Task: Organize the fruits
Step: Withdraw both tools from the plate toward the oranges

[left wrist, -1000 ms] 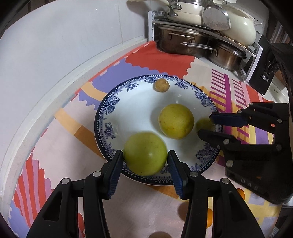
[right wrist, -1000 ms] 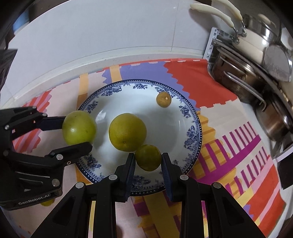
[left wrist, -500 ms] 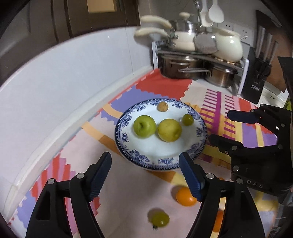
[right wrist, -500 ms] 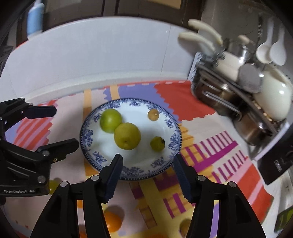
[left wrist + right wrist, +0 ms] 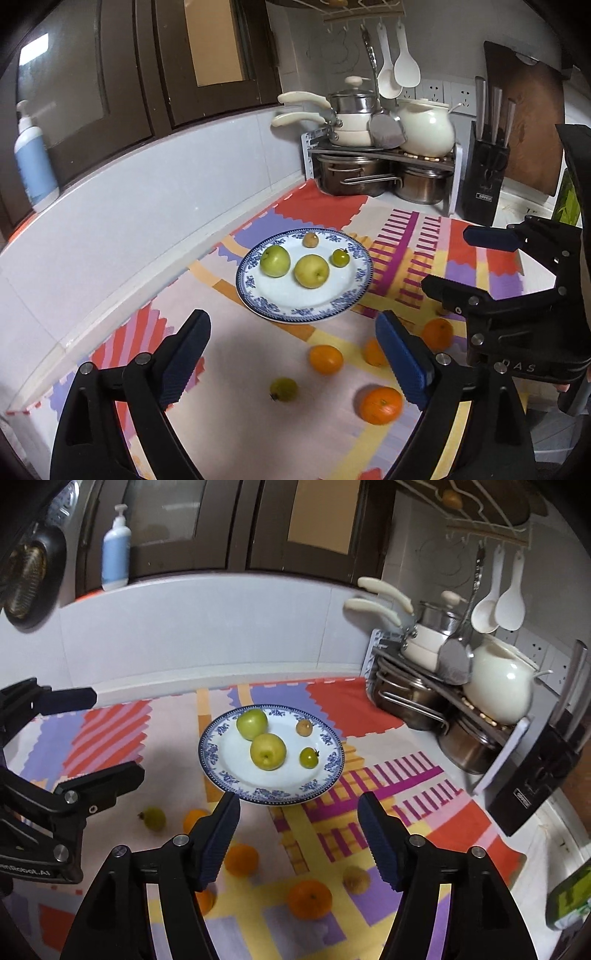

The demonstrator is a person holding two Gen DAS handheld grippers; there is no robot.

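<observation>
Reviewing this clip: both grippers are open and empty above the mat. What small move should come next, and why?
Probably lower the left gripper onto the nearest orange. Four fruits sit on the plate, several remain loose on the mat, and the right gripper is empty too.

1 orange (image 5: 373, 352) sits half hidden behind the left gripper's (image 5: 291, 354) finger; another orange (image 5: 205, 901) is mostly covered by the right gripper (image 5: 297, 836).

The left gripper (image 5: 291, 354) stands wide open above the patterned mat (image 5: 236, 369); ahead, a blue-rimmed plate (image 5: 295, 306) holds four fruits — green apple (image 5: 274, 260), yellow apple (image 5: 311, 271), a small green one, a brownish one; oranges lie nearby; the right gripper (image 5: 461, 258) gapes at the right.
</observation>
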